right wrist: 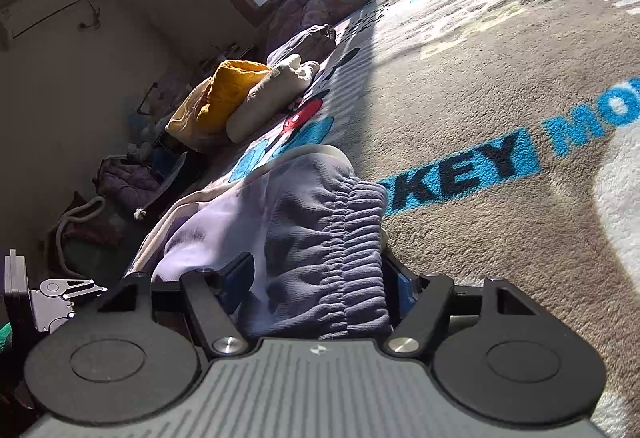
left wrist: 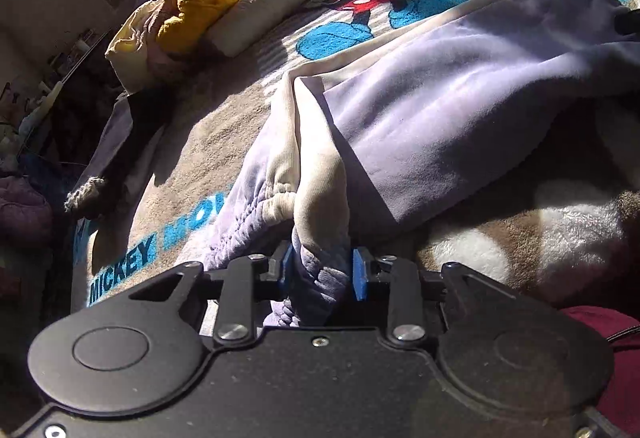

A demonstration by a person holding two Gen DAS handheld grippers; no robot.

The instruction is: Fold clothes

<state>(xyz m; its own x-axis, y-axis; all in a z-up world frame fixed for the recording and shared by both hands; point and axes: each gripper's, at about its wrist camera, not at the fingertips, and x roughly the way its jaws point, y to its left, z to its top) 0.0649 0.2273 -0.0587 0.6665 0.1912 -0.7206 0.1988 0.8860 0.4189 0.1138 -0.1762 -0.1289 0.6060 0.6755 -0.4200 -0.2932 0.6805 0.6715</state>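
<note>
Left claw (left wrist: 322, 270) pinching lilac pants (left wrist: 420, 109) at gathered hem, bottom centre. Right claw (right wrist: 320, 286) pinching same pants' waistband (right wrist: 352, 238). Pants lie on blanket (right wrist: 480, 85); folded pile (left wrist: 192, 9) upper left.

The blanket (left wrist: 224, 141) on the bed has big blue letters. In the left wrist view they read "MICKEY" (left wrist: 120, 270), then "MO", and the purple clothes cover the rest. In the right wrist view the blanket (right wrist: 500, 77) shows "KEY MO" (right wrist: 520, 153).

Low, close wrist views; shared blanket (left wrist: 248, 85)
</note>
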